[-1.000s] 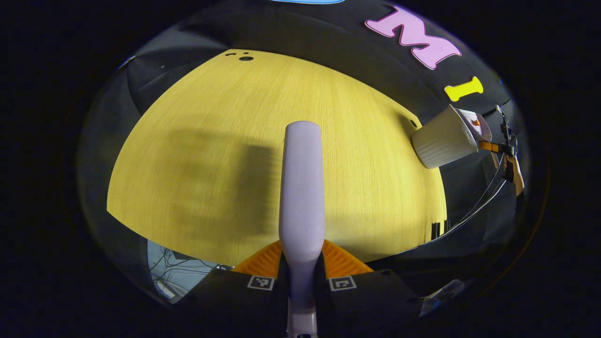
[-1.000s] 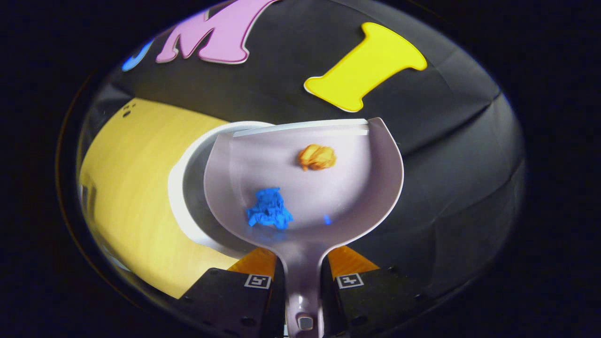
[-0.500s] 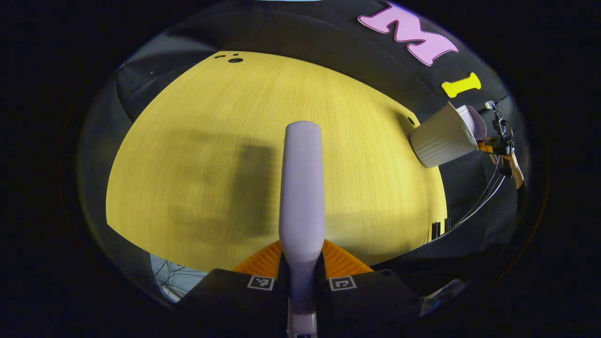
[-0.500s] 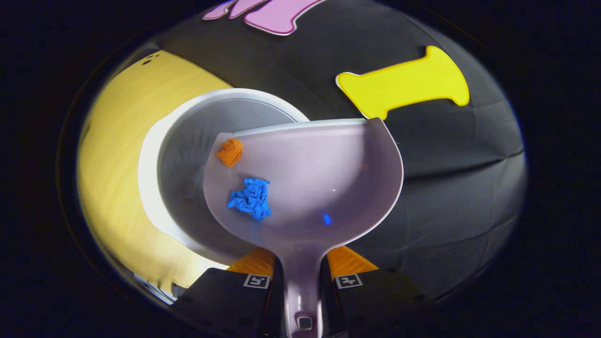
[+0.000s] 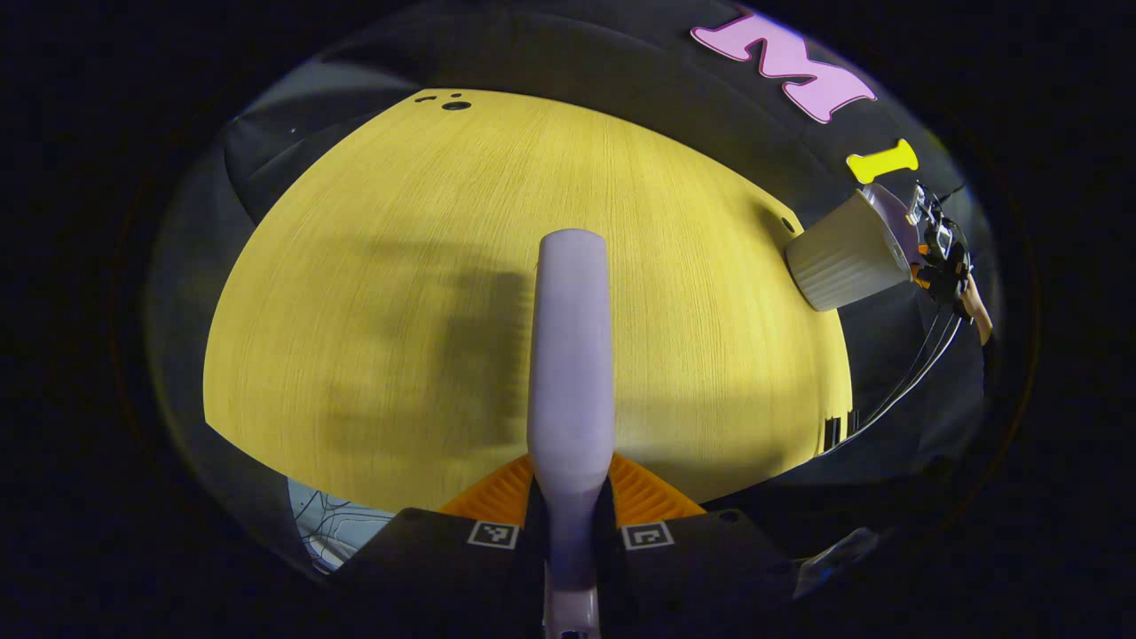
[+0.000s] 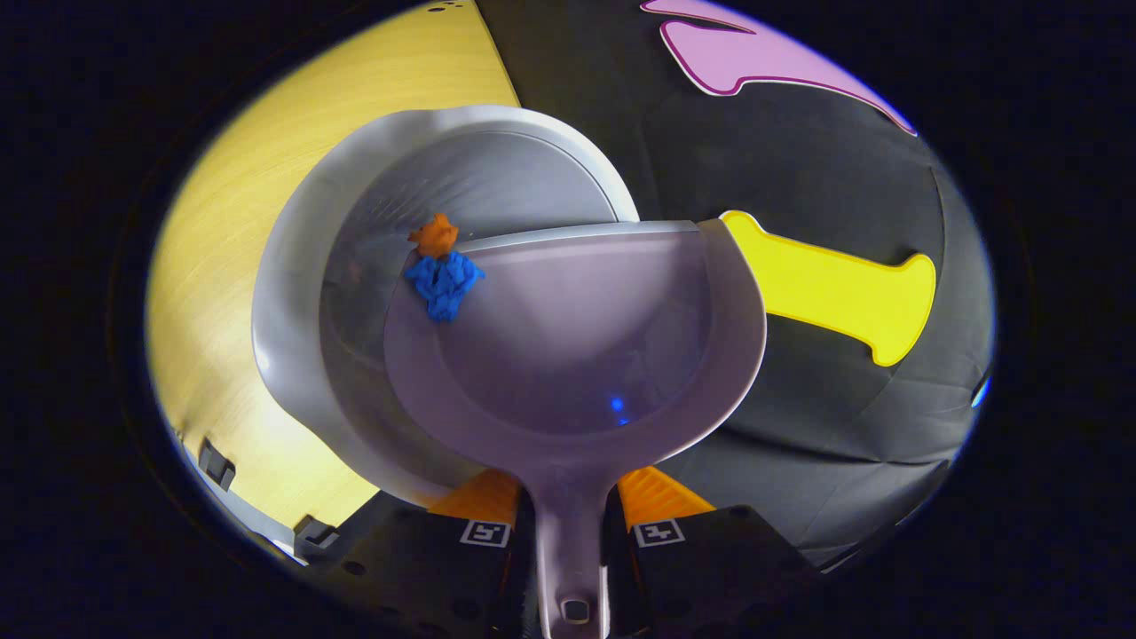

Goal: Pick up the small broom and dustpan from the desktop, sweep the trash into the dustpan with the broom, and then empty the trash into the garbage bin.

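Tipping swept trash from dustpan into bin

Left gripper view: left hand-held gripper (image 5: 569, 510) pinches the lilac plastic broom handle (image 5: 571, 355), pointing up-frame over the yellow wooden counter (image 5: 373, 266). Right gripper view: right hand-held gripper (image 6: 569, 515) clamps the lilac plastic dustpan (image 6: 577, 355); its upper-left lip carries blue crumpled paper (image 6: 444, 280) and orange crumpled paper (image 6: 433, 236) above the round white garbage bin (image 6: 293, 266).

Broom (image 5: 570, 355): bristles hidden behind handle. Bin (image 6: 293, 293): near side covered by dustpan (image 6: 577, 355); bottom not discernible.
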Available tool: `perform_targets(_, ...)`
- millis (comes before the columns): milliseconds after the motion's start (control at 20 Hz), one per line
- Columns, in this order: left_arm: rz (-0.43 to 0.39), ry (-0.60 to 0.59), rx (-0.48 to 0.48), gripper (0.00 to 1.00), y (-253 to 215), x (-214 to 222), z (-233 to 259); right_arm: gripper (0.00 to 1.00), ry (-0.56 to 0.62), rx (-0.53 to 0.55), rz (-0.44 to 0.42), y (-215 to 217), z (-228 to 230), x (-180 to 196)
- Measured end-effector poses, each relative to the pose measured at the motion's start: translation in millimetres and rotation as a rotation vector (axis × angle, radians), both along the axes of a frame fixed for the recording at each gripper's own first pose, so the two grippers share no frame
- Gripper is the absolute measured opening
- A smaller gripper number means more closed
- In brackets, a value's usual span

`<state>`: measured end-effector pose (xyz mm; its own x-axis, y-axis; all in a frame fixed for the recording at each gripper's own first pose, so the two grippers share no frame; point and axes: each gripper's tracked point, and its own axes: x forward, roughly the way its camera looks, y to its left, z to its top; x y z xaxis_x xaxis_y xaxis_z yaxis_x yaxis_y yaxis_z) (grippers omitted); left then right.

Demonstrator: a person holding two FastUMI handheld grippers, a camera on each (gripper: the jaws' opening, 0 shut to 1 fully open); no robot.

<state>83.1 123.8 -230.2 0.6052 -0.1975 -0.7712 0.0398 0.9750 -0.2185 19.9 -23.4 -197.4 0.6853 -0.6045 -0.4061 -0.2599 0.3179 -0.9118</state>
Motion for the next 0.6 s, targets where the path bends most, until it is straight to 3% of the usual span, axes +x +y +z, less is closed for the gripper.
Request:
perform_targets(150,-0.012,0.002,0.011,0.28,1.4,0.9,0.2,0.39,0.017,-0.024,-0.001,-2.7,0.2,3.0)
perform_targets(350,-0.02,-0.014,0.022,0.27,0.8,2.0,3.6,0.35,-0.02,-0.004,-0.049,-8.0,8.2,-2.6)
perform_targets(600,-0.026,-0.038,0.015,0.29,-3.4,-0.9,6.9,0.36,-0.14,0.138,-0.121,-6.1,34.7,-23.1)
